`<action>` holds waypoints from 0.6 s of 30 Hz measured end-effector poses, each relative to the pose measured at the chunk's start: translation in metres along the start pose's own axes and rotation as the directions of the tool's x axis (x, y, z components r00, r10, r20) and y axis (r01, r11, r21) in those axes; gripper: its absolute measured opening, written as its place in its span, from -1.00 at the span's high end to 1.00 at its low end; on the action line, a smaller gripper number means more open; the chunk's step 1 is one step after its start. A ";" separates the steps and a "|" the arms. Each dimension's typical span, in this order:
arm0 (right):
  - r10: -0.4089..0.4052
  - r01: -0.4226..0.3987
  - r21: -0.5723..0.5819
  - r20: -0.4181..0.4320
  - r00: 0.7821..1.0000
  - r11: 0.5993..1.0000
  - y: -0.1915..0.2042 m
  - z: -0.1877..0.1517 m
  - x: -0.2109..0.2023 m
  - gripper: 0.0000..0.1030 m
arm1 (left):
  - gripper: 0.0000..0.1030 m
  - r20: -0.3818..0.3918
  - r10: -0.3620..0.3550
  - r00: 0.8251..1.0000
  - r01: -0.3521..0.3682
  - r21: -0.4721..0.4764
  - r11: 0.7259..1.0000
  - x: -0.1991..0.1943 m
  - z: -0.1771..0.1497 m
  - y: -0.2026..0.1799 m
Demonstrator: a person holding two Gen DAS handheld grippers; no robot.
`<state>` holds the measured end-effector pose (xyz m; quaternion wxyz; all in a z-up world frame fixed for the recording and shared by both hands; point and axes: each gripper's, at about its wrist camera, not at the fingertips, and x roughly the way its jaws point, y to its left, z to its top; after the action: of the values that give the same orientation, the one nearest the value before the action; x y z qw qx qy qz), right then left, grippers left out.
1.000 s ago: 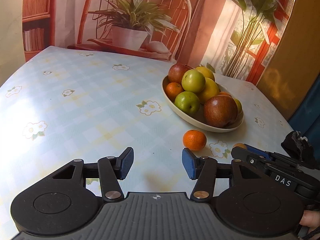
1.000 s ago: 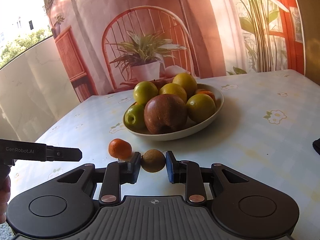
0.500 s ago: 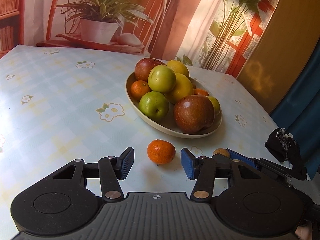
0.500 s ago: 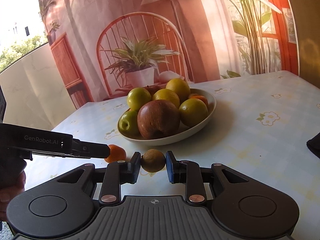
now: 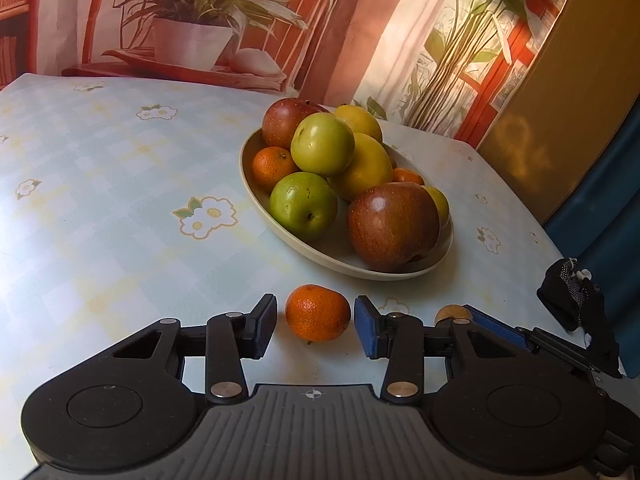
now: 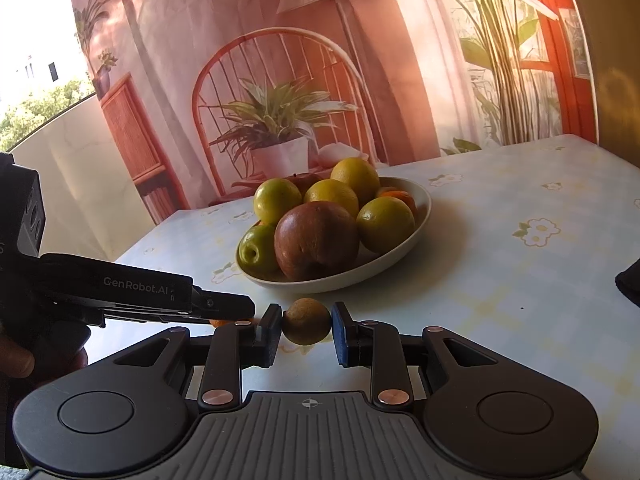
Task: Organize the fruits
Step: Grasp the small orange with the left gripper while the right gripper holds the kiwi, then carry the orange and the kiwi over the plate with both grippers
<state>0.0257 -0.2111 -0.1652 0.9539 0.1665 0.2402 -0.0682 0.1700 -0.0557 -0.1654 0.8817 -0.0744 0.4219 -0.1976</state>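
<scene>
A small orange mandarin (image 5: 318, 312) lies on the tablecloth between the open fingers of my left gripper (image 5: 316, 326), with small gaps on both sides. My right gripper (image 6: 306, 326) is shut on a small brown round fruit (image 6: 307, 321), held just above the table. That fruit shows in the left wrist view (image 5: 448, 313) beside the right gripper's blue finger. A cream oval bowl (image 5: 320, 254) beyond both grippers holds green and red apples, lemons and mandarins. It also shows in the right wrist view (image 6: 404, 248).
The left gripper body (image 6: 120, 292) reaches in from the left in the right wrist view and hides most of the mandarin. A dark glove (image 5: 576, 300) lies near the table's right edge. A printed backdrop with a chair and potted plant stands behind the table.
My left gripper has moved forward and right, so the mandarin now lies between its open fingers. My right gripper has kept its hold on the brown fruit and drifted slightly closer to the bowl.
</scene>
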 end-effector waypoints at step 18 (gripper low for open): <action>0.025 -0.025 0.019 0.020 0.999 0.999 -0.004 0.000 -0.003 0.52 | 0.29 0.085 0.062 0.994 -0.065 0.036 0.997 -0.034 -0.015 -0.006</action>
<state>0.0225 -0.2148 -0.1648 0.9553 0.1782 0.2279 -0.0602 0.1371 -0.0469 -0.1487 0.9057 -0.0521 0.3828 -0.1743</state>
